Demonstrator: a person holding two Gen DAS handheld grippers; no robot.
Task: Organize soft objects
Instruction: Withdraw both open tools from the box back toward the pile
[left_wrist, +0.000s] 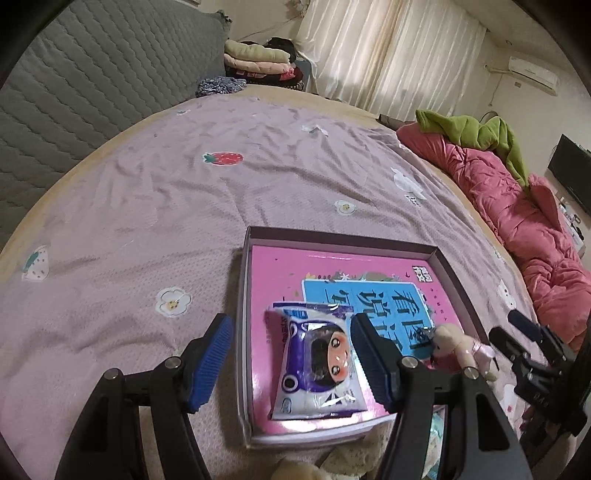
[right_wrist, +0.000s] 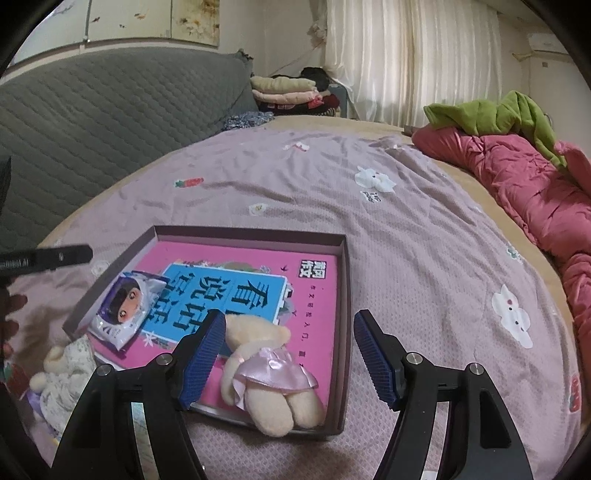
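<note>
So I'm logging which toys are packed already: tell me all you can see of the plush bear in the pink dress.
The small cream plush bear in a shiny pink satin dress lies in the shallow cardboard box at its near right corner, on the pink book cover, its legs over the box's near wall. The right gripper hovers open around it; whether its left pad touches is unclear.

The bedsheet (left_wrist: 147, 206) lies bare across the left and middle of the left wrist frame. At lower centre the tray (left_wrist: 246, 332) is crowded: packet (left_wrist: 314, 369) and plush bear (right_wrist: 266, 369) (one beside each rim). The pink quilt (left_wrist: 517, 221) blocks the right edge.
</note>
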